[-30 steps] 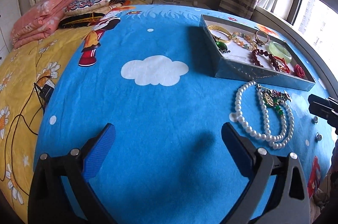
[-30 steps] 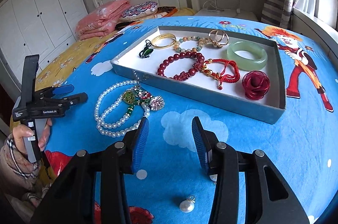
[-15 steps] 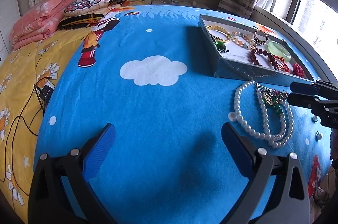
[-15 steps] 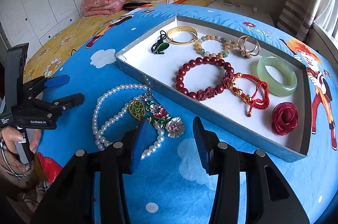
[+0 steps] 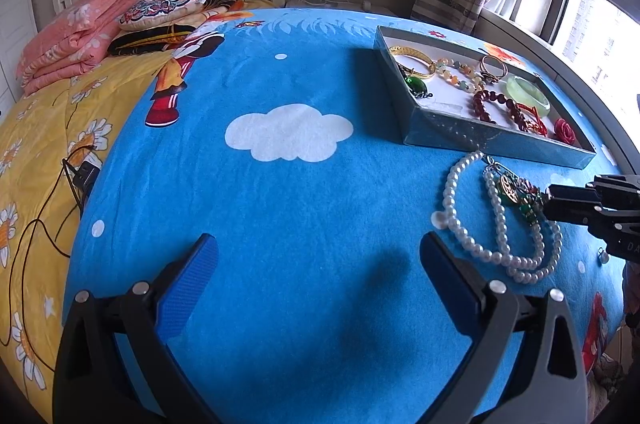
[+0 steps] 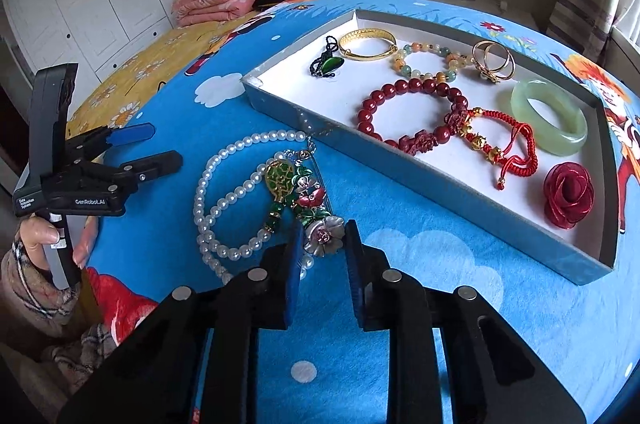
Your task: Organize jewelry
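A pearl necklace point(image 6: 200, 199) with green and red enamel charms lies on the blue bedspread just outside a shallow grey tray point(image 6: 400, 159). The tray point(image 5: 480, 139) holds bracelets, a jade bangle, rings and a red rose. My right gripper point(image 6: 324, 244) is low over the necklace's silver flower pendant point(image 6: 324, 235). Its jaws are closing, with the pendant between the pads and still resting on the bed. In the left wrist view the necklace point(image 5: 456, 207) lies at the right, with the right gripper point(image 5: 560, 199) at its charms. My left gripper point(image 5: 320, 252) is open over bare bedspread, nothing between its fingers.
A hand point(image 6: 40, 236) holds the left gripper point(image 6: 154, 145) left of the necklace. A small loose earring point(image 5: 603, 256) lies near the bed's right edge. A folded pink blanket point(image 5: 72, 39) and a patterned pillow point(image 5: 164, 5) sit by the headboard. A black cable point(image 5: 80, 175) crosses the yellow quilt.
My right gripper has come forward to the necklace and its jaws have narrowed around the flower pendant. The left gripper has stayed where it was, still open.
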Available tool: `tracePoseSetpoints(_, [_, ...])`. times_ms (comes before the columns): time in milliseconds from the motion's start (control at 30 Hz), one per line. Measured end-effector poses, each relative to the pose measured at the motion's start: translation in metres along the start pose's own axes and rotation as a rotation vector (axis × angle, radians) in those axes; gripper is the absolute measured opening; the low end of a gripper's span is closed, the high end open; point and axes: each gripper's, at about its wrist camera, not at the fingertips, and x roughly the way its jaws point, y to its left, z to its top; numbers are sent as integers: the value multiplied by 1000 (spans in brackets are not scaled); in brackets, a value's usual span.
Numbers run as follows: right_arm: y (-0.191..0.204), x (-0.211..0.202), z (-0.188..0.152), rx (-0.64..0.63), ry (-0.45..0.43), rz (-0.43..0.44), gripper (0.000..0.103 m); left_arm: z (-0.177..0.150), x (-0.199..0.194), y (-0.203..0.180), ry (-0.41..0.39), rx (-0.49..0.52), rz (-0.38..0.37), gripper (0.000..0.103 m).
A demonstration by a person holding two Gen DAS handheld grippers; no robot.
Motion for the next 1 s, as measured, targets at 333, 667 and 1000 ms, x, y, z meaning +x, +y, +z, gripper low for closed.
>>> tracePoseSetpoints(333, [9,-7,-1,-35,-1,-67,24,0,0,0,-1,-2,-2,98])
tracePoseSetpoints(667, [9,0,-3,-100,20,-149,25,0,0,-1,-3,-1,-6,98])
tracePoseSetpoints(1000, [16,15,11,-209,39,-105,54,0,0,-1,-3,-1,-7,98])
